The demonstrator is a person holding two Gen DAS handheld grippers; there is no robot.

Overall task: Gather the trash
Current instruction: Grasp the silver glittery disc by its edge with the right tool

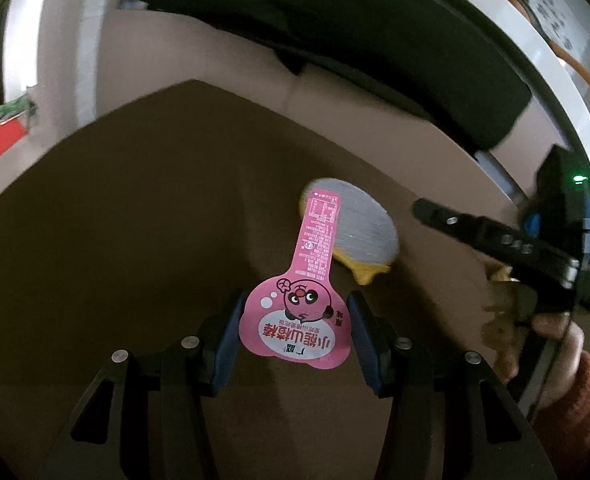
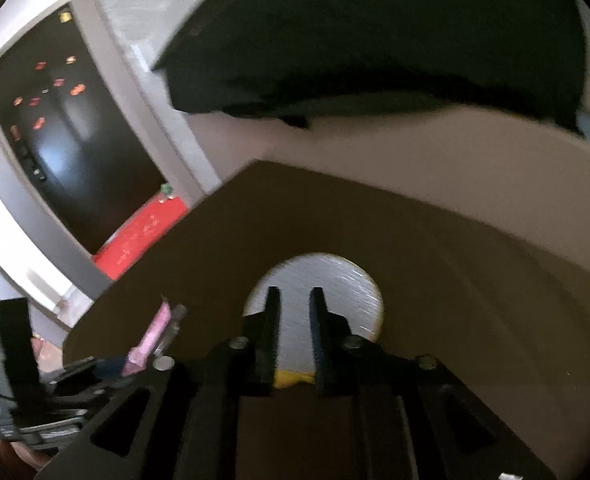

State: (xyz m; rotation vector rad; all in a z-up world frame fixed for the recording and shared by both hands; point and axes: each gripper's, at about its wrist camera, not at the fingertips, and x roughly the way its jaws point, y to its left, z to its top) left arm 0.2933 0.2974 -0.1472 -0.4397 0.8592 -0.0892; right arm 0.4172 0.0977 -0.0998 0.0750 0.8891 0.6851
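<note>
Surface: brown counter (image 1: 135, 220) with a pale edge, dim light; a black cushion-like shape (image 1: 335, 40) lies behind it.
Background: a dark doorway and a red mat (image 2: 143, 236) show in the right wrist view.
Left gripper (image 1: 293, 330): its blue-padded fingers (image 1: 227, 340) stand about half open, one at each side of the pink wrapper (image 1: 295, 320); the pads meet the edges of the wide round part, so the wrapper is held.
Pink wrapper: flat, with a cartoon face and a long narrow strip that points away from the camera, over the silver lid.
Silver lid (image 1: 359, 224): round foil, it lies on the counter with a yellow piece (image 1: 369, 272) at its near edge.
Right gripper (image 2: 295, 292): fingers (image 2: 273, 320) narrowly apart above the silver lid; nothing is visible between them.
Person: a hand (image 1: 555, 332) in a rust-coloured sleeve (image 1: 579, 412) holds the right gripper.
</note>
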